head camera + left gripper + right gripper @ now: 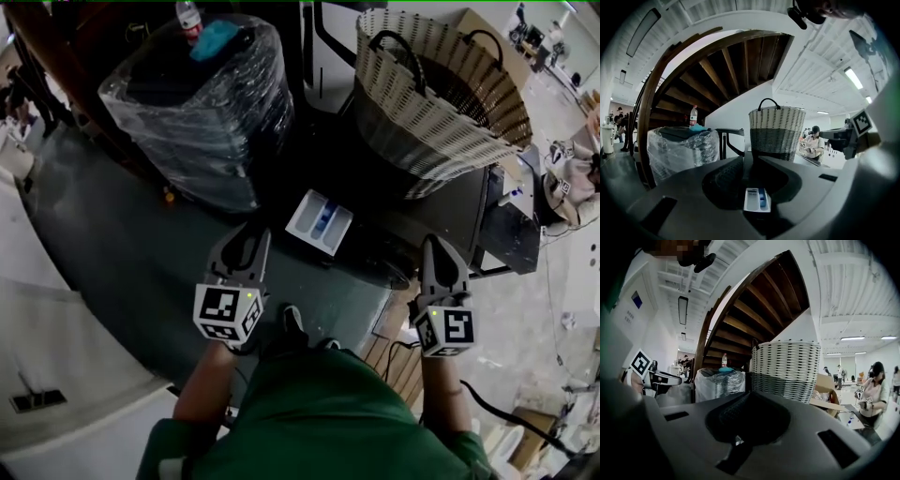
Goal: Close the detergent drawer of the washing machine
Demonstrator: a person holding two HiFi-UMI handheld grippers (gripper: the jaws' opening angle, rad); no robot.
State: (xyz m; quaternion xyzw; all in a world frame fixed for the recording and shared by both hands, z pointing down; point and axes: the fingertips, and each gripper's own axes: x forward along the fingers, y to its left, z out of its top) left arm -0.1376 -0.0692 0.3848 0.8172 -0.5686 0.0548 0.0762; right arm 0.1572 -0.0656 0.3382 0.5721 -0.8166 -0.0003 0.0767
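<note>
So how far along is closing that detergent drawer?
Nothing looks done: the white plastic detergent drawer with a blue compartment juts out of the dark washing machine. In hand: nothing, the left claw and right claw hover short of it, jaws together, empty. Left: push the drawer fully in.

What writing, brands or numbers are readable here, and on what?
No text here can be read.
Marker cube: black-and-white squares, no letters.
Blue wall sign: print too small to read.
Bottle label: red, blurred.
</note>
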